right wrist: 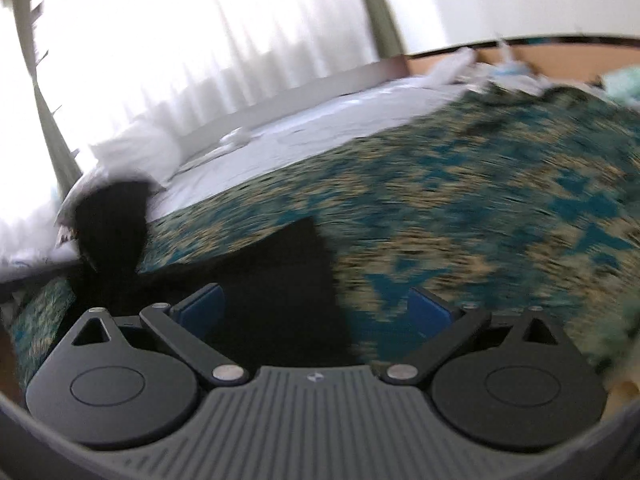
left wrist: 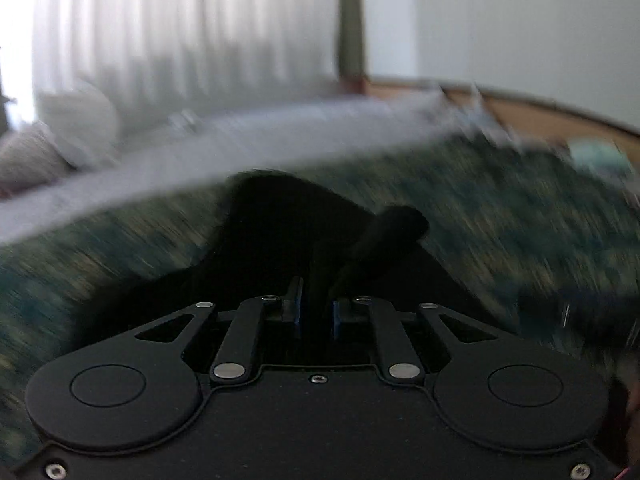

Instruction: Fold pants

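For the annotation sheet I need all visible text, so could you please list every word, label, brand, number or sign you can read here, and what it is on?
None can be read.
A small pale emblem on the right hand-held gripper, on its ribbed grey body: too small to read, and no letters show.
The left hand-held gripper, the black pants and the patterned bedspread carry no text that shows; both views are motion-blurred.

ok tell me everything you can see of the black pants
The black pants look like soft, matte dark fabric, too dark and blurred for seams or details. They lie crumpled on the teal and tan patterned bedspread. The left tool is shut on a raised fold of them. In the right wrist view a flat, straight-edged part lies between the open right tool, whose pads do not press it.
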Demonstrator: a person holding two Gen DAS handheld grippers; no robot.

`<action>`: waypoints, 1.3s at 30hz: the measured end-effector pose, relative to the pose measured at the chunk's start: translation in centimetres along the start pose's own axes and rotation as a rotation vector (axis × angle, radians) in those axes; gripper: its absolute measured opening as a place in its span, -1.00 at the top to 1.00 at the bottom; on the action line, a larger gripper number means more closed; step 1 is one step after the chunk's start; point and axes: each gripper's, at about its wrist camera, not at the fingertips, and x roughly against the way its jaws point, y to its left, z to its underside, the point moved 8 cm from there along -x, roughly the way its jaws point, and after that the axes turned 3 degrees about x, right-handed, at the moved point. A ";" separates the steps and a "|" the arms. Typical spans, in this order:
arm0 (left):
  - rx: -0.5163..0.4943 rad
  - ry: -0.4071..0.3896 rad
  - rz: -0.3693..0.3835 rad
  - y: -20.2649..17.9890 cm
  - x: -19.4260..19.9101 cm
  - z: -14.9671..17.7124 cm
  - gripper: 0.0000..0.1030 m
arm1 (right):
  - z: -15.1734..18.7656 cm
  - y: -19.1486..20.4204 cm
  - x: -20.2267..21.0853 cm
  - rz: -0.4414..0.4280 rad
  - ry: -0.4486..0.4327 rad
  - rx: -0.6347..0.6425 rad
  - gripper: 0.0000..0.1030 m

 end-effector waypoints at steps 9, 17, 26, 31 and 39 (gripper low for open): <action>-0.094 0.069 0.086 -4.0 2.2 4.5 0.06 | 0.3 -0.4 0.6 -0.057 0.007 -0.032 -1.00; 0.031 -0.008 0.003 3.2 9.2 4.7 -0.08 | 2.7 4.7 0.3 -0.113 0.044 0.058 -0.99; 0.194 0.027 -0.272 12.6 9.1 7.5 0.00 | 3.7 10.7 -0.7 0.024 -0.024 0.263 -0.74; 0.181 0.049 -0.278 12.7 7.9 8.9 0.00 | 4.0 12.9 -1.6 0.046 -0.050 0.359 -0.59; 0.168 -0.023 -0.242 11.2 9.1 7.3 -0.02 | 3.8 12.7 -3.4 0.032 0.050 0.350 0.48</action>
